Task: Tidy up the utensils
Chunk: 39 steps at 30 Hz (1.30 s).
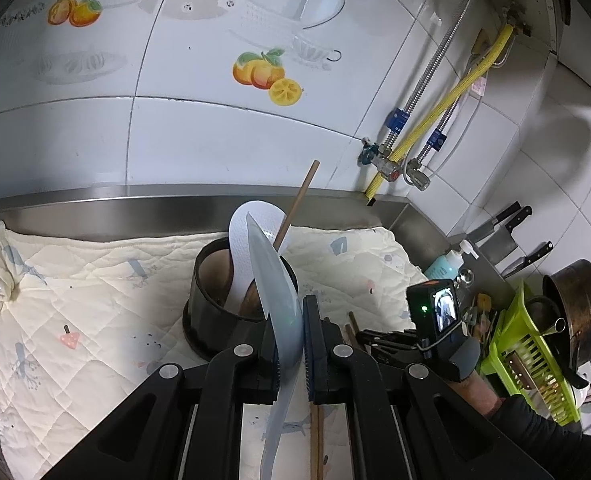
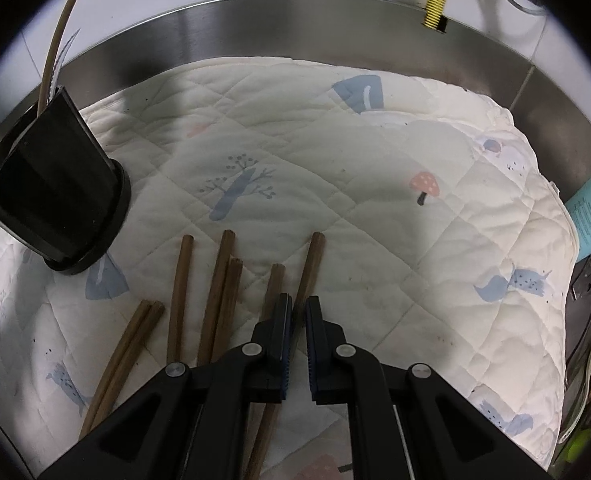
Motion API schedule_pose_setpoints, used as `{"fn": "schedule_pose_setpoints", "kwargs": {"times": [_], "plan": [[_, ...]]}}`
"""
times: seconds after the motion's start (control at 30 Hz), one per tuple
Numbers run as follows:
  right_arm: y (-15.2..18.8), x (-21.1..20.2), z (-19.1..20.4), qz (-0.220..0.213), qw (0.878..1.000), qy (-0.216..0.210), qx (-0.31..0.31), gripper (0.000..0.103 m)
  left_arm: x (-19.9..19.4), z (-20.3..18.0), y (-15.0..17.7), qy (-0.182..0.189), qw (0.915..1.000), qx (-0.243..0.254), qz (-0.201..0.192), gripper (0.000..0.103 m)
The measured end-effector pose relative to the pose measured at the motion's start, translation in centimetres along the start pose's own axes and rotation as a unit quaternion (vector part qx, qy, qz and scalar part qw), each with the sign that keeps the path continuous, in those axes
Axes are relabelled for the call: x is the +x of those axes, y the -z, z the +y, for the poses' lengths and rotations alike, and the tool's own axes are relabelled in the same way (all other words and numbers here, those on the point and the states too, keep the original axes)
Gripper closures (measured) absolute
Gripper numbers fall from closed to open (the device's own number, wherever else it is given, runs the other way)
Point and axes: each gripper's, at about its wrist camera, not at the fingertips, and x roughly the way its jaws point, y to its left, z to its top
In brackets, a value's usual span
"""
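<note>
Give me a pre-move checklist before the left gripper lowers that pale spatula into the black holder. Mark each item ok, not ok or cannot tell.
1. Left gripper clamped on the pale spatula: ok, both pads press its blade.
2. Spatula tip over the black holder opening: ok in the left wrist view.
3. Room inside the holder: cannot tell; a white rice paddle and one chopstick already stand in it.
4. Holder upright on the quilted mat: ok.
5. Right gripper out of the way: ok, it is over the loose chopsticks, apart from the holder.
6. Right gripper holding a chopstick: cannot tell.
</note>
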Motion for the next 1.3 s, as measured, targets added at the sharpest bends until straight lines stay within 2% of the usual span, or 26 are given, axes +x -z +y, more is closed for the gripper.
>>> {"fn": "schedule_pose_setpoints", "kwargs": {"times": [0.13, 0.47, 0.77, 1.03, 1.3], "plan": [[0.5, -0.2, -0.7, 0.002, 1.000, 0.003, 0.002, 0.094, -0.2, 0.0, -0.1, 0.000, 1.0000, 0.000, -0.003, 0.094], [0.9, -0.3, -2.0, -0.007, 0.999, -0.028, 0.021, 0.094, 0.4, -0.2, 0.0, 0.002, 1.0000, -0.001, 0.002, 0.094], [0.7, -0.4, -2.8, -0.003, 1.000, -0.022, 0.017, 0.094, -0.1, -0.6, -1.1, 0.005, 0.9999, 0.008, -0.014, 0.094], [1.2, -0.9, -2.2, -0.014, 1.000, -0.016, 0.009, 0.094, -0.3, -0.8, -4.4, 0.005, 0.9986, 0.012, -0.051, 0.094], [1.1, -5.7, -2.6, -0.079, 0.996, -0.037, 0.019, 0.095, -0.1, -0.2, -8.6, 0.000, 0.9940, 0.013, -0.109, 0.094]]}}
